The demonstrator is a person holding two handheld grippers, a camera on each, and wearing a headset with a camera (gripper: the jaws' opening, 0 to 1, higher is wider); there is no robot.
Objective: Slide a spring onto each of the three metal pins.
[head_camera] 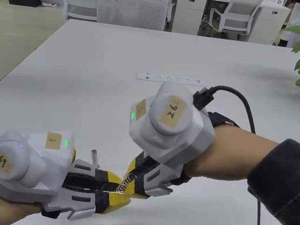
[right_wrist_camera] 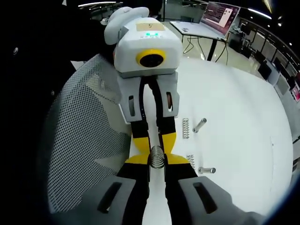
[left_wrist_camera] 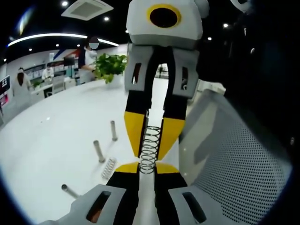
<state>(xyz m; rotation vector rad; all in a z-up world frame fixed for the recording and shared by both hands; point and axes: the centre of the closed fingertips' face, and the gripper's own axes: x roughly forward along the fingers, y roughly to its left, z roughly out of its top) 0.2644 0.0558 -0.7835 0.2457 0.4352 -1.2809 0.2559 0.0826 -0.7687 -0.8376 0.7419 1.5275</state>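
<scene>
Here, left tongs (left_wrist_camera: 146, 167) and right tongs (right_wrist_camera: 157, 161) — tip to tip — both pinch one spring (left_wrist_camera: 149, 146).

Three metal pins (left_wrist_camera: 113, 130) (left_wrist_camera: 98, 151) (left_wrist_camera: 69, 191), three springs (right_wrist_camera: 158, 157) (right_wrist_camera: 185, 128) (right_wrist_camera: 190, 159), two grippers (head_camera: 124, 186), one white power strip (head_camera: 171, 78), one black cable (head_camera: 243, 103)

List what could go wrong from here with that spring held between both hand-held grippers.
1. The spring is pinched by both the left hand-held gripper and the right hand-held gripper; a poor handover may fling it away.
2. The upright pin stands close beside them and might get knocked over.
</scene>
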